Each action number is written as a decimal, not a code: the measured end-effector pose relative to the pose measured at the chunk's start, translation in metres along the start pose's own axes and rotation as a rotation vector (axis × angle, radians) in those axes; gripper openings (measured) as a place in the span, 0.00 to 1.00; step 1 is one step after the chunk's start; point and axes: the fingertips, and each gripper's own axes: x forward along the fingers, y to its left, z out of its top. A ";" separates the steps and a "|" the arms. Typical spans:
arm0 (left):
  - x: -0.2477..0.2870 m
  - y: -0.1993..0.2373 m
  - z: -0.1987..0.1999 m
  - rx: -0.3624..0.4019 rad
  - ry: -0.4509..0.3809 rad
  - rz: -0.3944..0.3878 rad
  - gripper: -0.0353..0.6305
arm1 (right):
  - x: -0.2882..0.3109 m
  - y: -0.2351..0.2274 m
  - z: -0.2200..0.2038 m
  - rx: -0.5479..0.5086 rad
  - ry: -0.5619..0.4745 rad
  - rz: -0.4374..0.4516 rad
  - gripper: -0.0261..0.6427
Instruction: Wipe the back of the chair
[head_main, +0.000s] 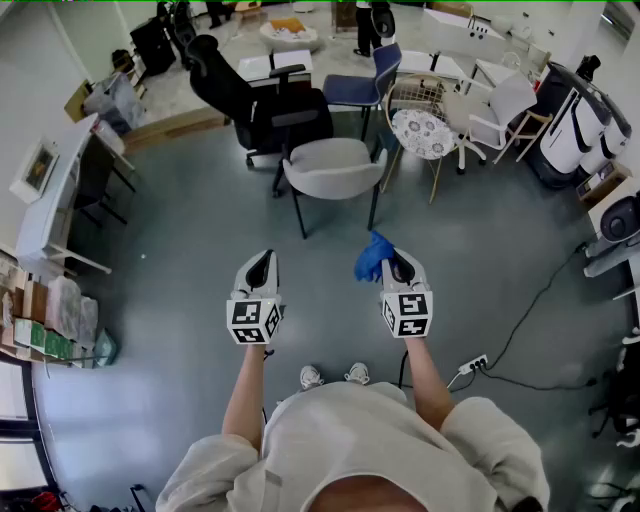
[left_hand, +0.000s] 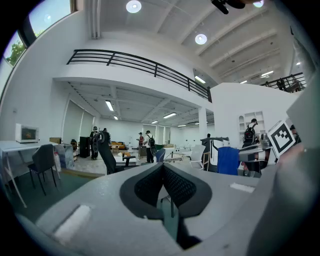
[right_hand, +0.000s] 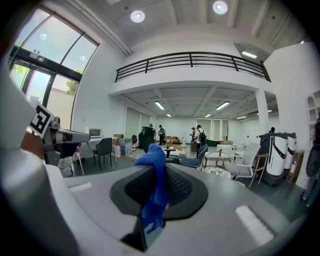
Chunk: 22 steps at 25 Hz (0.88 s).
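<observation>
A blue cloth (head_main: 373, 258) is pinched in the right tool (head_main: 398, 263), while the left tool (head_main: 262, 266) is closed on nothing. The grey chair (head_main: 335, 168) is seen straight ahead on the floor, well apart. Its curved back is turned toward both tools, and the right tool is judged marginally nearer.

A soft blue cloth (right_hand: 150, 159) with a slightly fuzzy surface is clamped in the right gripper (right_hand: 156, 171), whose shell is moulded in matt grey plastic and lined with black, finely dimpled pads (right_hand: 180, 187). The left gripper (left_hand: 163, 167) is finished in the same way. The chair (head_main: 335, 168) is formed as a smooth, matt pale-grey shell carried on thin dark metal legs (head_main: 298, 212). The floor (head_main: 180, 240) is coated grey and smooth, with a faint sheen.
</observation>
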 end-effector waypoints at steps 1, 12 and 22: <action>0.000 0.001 0.000 0.002 -0.001 -0.001 0.06 | 0.001 0.001 0.000 -0.002 0.000 0.001 0.10; -0.001 0.022 -0.009 -0.026 0.004 -0.022 0.06 | 0.008 0.028 0.001 -0.011 0.006 -0.001 0.10; 0.009 0.050 -0.008 -0.013 -0.016 -0.082 0.06 | 0.018 0.053 0.006 -0.029 0.005 -0.058 0.10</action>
